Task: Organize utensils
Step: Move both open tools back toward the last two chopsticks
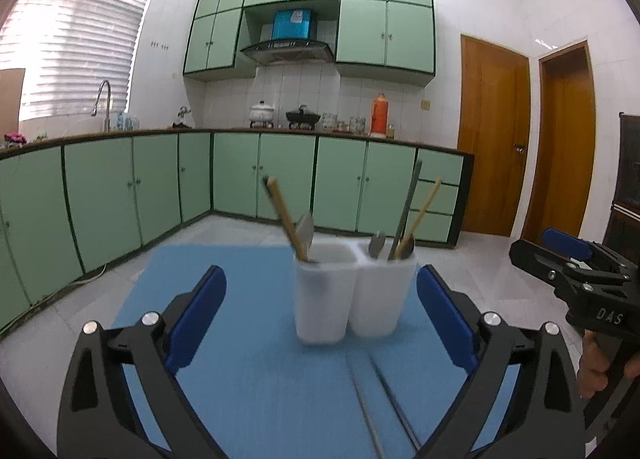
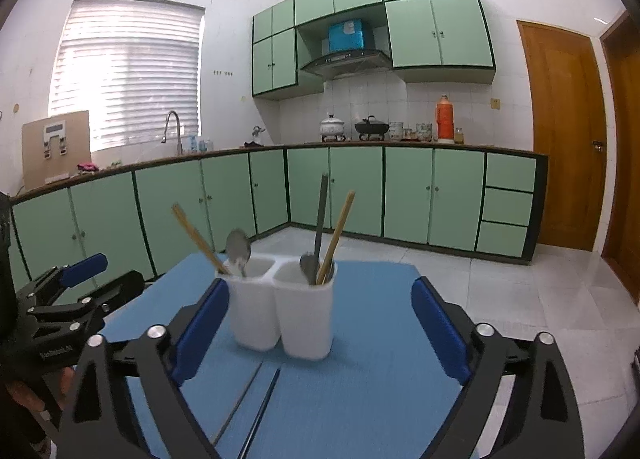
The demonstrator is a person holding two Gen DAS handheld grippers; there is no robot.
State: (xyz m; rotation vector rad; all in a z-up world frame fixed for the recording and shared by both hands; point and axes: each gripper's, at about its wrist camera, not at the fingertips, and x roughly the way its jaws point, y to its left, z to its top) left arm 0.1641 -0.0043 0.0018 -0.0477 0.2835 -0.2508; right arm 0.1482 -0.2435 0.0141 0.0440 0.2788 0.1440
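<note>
The white two-compartment utensil holder (image 1: 352, 295) stands upright on the blue table (image 1: 248, 379), straight ahead of both my grippers and well apart from their tips. In its left compartment a wooden chopstick (image 1: 286, 219) leans out to the left beside a metal spoon (image 2: 239, 247) whose bowl points up. In its right compartment stand a second wooden chopstick (image 2: 338, 233), tilted to the right, a long grey metal handle (image 2: 321, 211) that reaches highest of all, and another spoon bowl (image 2: 308, 265) just above the rim. On the table in front of the holder, between it and me, lie two thin metal chopsticks (image 1: 384, 411), nearly side by side and running toward the cameras; their near ends pass out of view at the bottom edge. My left gripper (image 1: 322, 323) hangs over the table with its blue-padded jaws spread wide and nothing held between them. My right gripper (image 2: 320, 333) is likewise wide open and empty, its left pad crossing in front of the holder's left compartment in its own view, though I cannot tell whether it touches. Beyond the table are the pale tiled floor (image 2: 520, 299), green cabinets (image 2: 400, 195) along the counter, and a brown wooden door (image 2: 564, 131) on the right.
</note>
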